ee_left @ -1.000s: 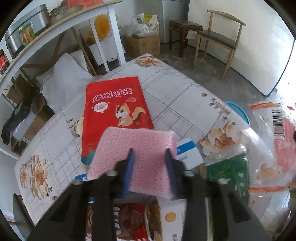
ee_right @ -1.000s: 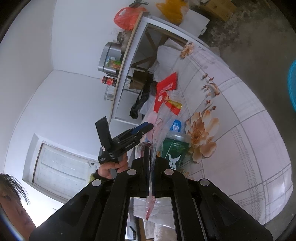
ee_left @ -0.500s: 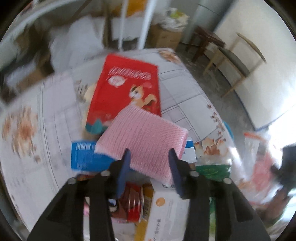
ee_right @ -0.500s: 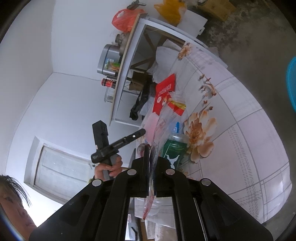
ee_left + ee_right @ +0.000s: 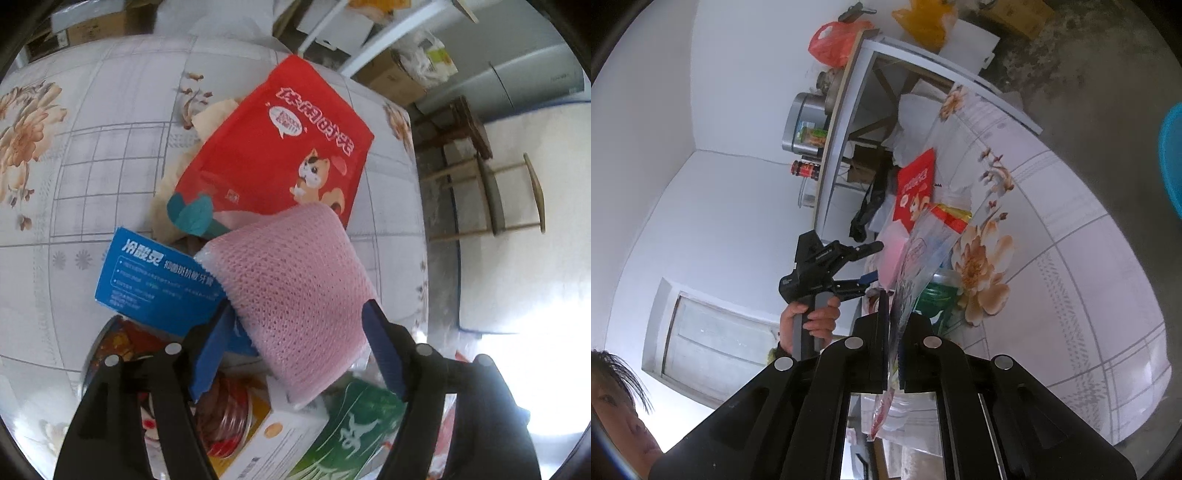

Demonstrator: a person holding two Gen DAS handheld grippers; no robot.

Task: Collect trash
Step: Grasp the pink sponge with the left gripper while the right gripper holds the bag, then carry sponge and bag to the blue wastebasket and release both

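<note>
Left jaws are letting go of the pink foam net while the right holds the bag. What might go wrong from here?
1. The left gripper is opening around the pink foam net, which sits atop the blue box and white carton; it may slide onto the table rather than into the bag.
2. The right gripper pinches only an edge of the clear plastic bag; added weight might pull it free.

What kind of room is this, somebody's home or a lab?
Most likely a lived-in home kitchen or dining room: a table under a flowered tablecloth strewn with snack packaging, a wooden chair by the wall, and a shelf with a metal pot and a sauce bottle.
</note>
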